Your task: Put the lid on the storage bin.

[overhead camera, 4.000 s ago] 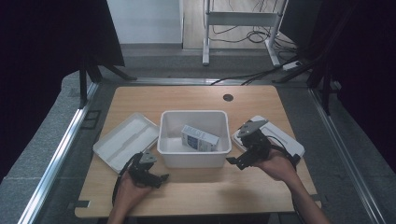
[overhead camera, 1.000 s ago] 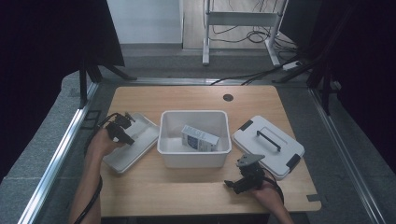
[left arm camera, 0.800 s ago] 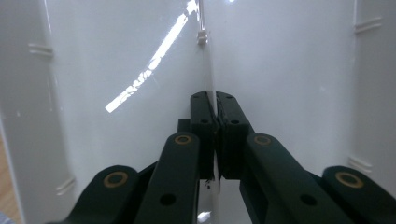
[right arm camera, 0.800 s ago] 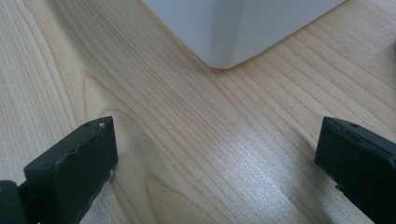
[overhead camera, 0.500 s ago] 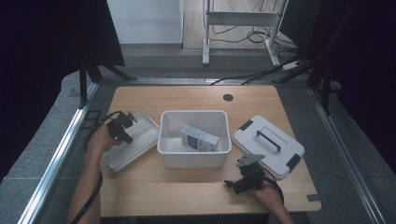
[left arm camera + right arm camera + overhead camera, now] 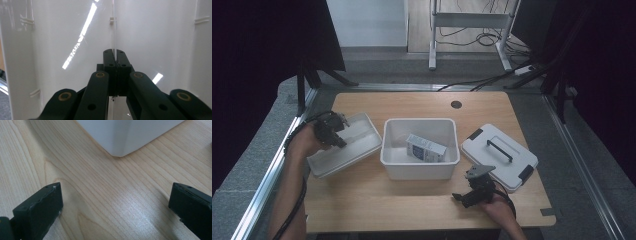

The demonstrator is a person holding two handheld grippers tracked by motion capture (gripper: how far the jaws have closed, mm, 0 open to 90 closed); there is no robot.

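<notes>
A shallow white tray (image 6: 357, 145) lies at the table's left, its left side tipped up. My left gripper (image 6: 332, 131) is at its far-left edge, shut on the rim. In the left gripper view the jaws (image 6: 114, 53) pinch a thin wall of the tray (image 6: 62, 37). A white bin (image 6: 419, 167) stands mid-table with a small blue and white carton (image 6: 426, 148) inside. My right gripper (image 6: 462, 197) rests low near the front edge, right of the bin. It is open, with bare wood between the jaws (image 6: 117, 197) and the bin's corner (image 6: 130, 135) ahead.
A white lid with a black handle and black clips (image 6: 499, 155) lies at the right, just behind the right gripper. A round cable hole (image 6: 456, 104) sits near the far edge. Metal rails run along both table sides.
The left hand went from the table's front to the tray and closed on its rim; the tray now tilts. The right hand drew back from the lid to the front edge.
</notes>
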